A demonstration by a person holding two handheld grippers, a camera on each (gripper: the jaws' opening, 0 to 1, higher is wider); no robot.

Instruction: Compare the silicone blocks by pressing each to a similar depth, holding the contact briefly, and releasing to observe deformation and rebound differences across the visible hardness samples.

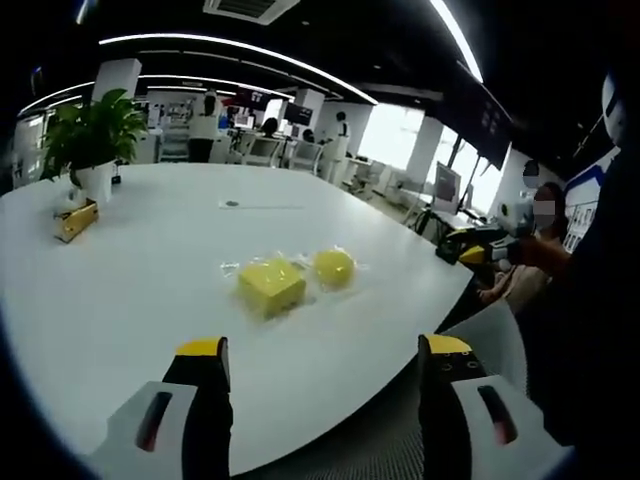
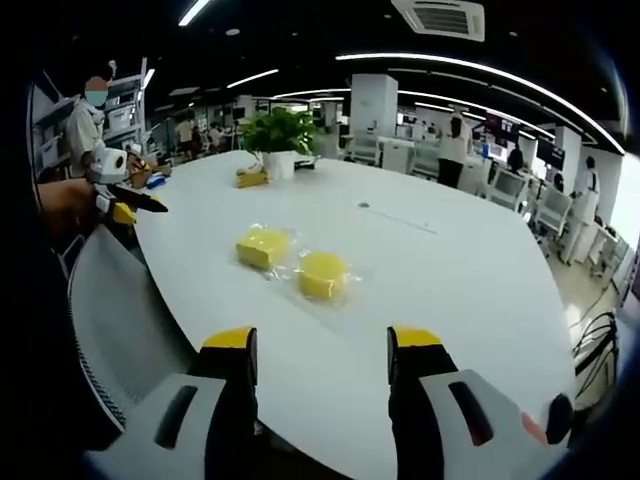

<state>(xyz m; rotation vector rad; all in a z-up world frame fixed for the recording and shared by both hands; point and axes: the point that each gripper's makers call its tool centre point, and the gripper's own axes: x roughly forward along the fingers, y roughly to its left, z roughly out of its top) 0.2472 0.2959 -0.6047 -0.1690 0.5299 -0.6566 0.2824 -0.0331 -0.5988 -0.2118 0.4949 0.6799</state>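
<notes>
Hovering apart | both hand-held grippers (image 1: 325, 355) (image 2: 322, 345) spread | silicone blocks (image 2: 263, 247) ahead on table (image 2: 450, 270)

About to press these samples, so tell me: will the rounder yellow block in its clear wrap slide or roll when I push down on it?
The rounder yellow block may roll or shift sideways, since its outline looks curved. Its glossy clear wrap on the smooth white table suggests it could slide. The squarer yellow block beside it looks flat-faced, probably steadier.

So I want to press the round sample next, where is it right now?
The round yellow block lies on the white table, just right of the square yellow block in the left gripper view, ahead of both open hand-held grippers.
</notes>
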